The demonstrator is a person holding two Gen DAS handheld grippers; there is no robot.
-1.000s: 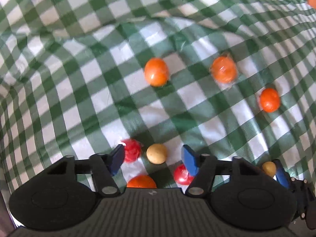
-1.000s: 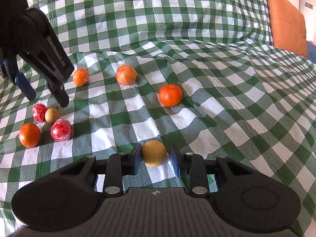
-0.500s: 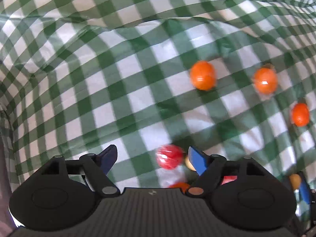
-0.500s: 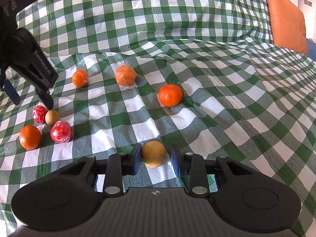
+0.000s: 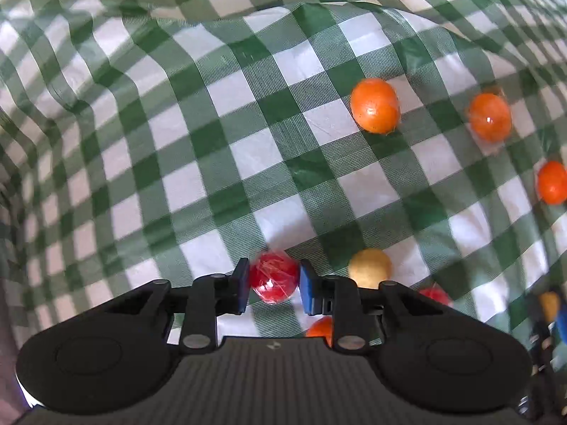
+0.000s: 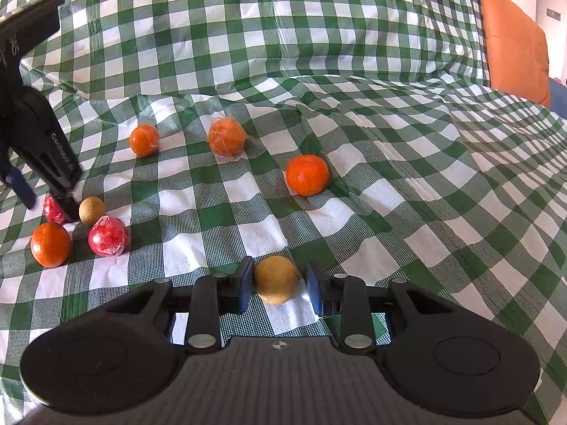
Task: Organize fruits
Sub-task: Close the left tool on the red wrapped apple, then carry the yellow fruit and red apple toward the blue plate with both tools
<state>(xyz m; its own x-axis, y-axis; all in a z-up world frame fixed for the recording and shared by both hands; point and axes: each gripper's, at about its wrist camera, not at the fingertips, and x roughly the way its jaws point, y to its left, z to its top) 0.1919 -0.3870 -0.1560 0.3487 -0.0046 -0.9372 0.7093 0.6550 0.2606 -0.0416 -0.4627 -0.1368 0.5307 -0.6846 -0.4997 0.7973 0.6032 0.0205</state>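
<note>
your left gripper (image 5: 272,285) fingers pinch the wrapped red fruit (image 5: 273,281) between them; your right gripper (image 6: 280,285) fingers, spread, flank the tan round fruit (image 6: 276,279), nearer the left finger.

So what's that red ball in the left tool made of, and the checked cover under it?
The red ball looks wrapped in clear plastic film: crinkled, shiny highlights. What is under the wrap I cannot tell. The checked cover looks like thin, slightly glossy sheeting, plastic or coated fabric, since it creases sharply and shows a fine weave print.
</note>
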